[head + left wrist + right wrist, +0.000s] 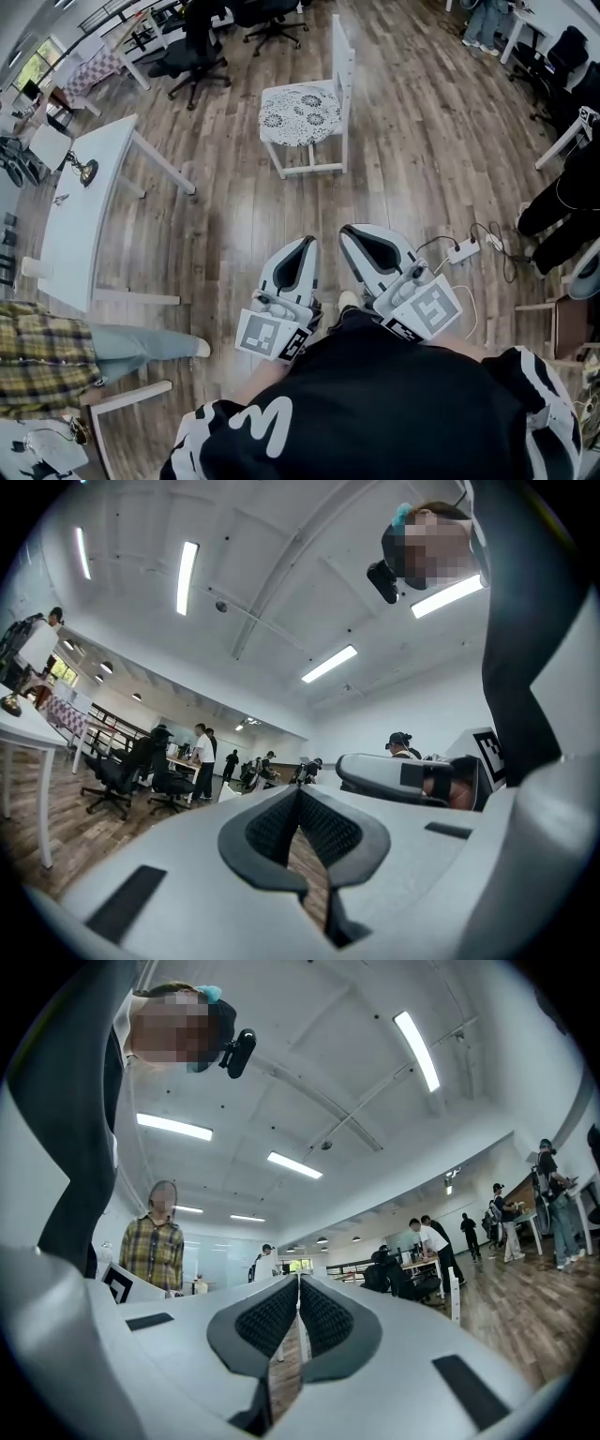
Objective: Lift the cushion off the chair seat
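Cushion [300, 114], white with a lacy pattern, is seen lying on the seat of the white chair [343, 62] at the upper middle of the head view. Well apart from it, at the lower middle, the left gripper [306, 242] and the right gripper [351, 231] are held side by side over the wooden floor [234, 216], each clenched on nothing.

Black white-printed top [403, 403]; white left gripper [308, 241], right gripper [348, 230], dark-lined fingers [280, 269]

Head view steeply down; gripper views low, level, forward; perhaps a common chair [343, 58].
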